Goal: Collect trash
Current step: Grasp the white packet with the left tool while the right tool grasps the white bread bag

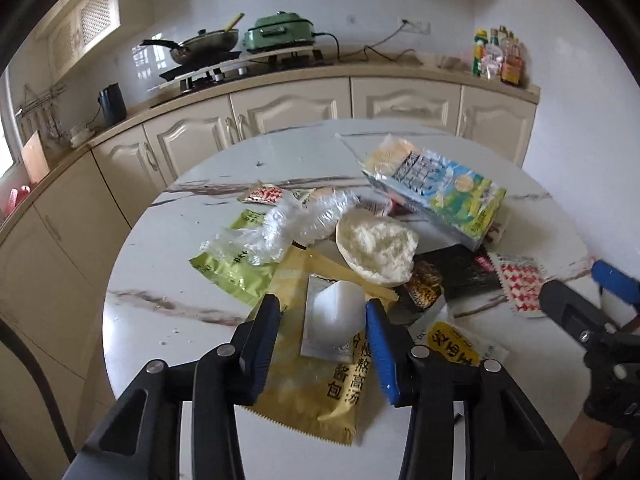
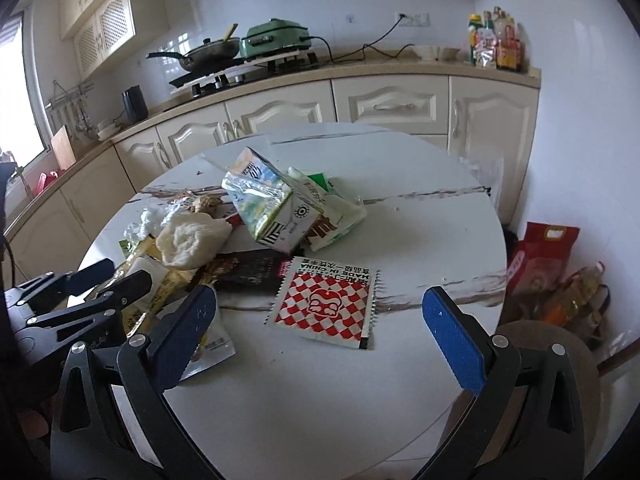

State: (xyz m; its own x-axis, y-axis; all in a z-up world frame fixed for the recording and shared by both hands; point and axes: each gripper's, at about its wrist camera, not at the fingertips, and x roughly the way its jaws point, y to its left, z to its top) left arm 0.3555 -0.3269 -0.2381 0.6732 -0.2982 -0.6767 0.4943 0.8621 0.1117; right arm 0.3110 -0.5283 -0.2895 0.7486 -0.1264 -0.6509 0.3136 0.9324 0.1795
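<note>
Little of the collecting looked done: the trash still lay spread in a heap across the round marble-patterned worktop (image 2: 420, 216), and no bin or bag for it showed in either view. The left tool (image 1: 324, 312) hung low over the near edge of the heap with its fingers apart, a small white cup-like piece (image 1: 340, 308) sitting between them on a silver sachet (image 1: 320, 340), though I could not tell whether either finger touched it. Under these lay a yellow sauce packet (image 1: 320, 392) printed with large Chinese characters, partly covered. Beside it were a green packet (image 1: 236, 276), crumpled clear plastic (image 1: 288, 224) and a half-eaten white bun (image 1: 376, 248). Farther back a torn blue-and-green carton (image 1: 440, 192) leaned on other wrappers; its lettering was too distorted to read. The right tool (image 2: 320, 316) was wide open and empty, hovering over a red-and-white checked sachet (image 2: 328, 308) that lay flat and apart from the pile; along its top edge "MADE IN CHINA" could be read upside down above a row of Chinese characters. A dark wrapper (image 2: 248, 272) lay just beside it. By my judgement nearly everything remained to be picked up, with the checked sachet and the white piece the likeliest first candidates.
</note>
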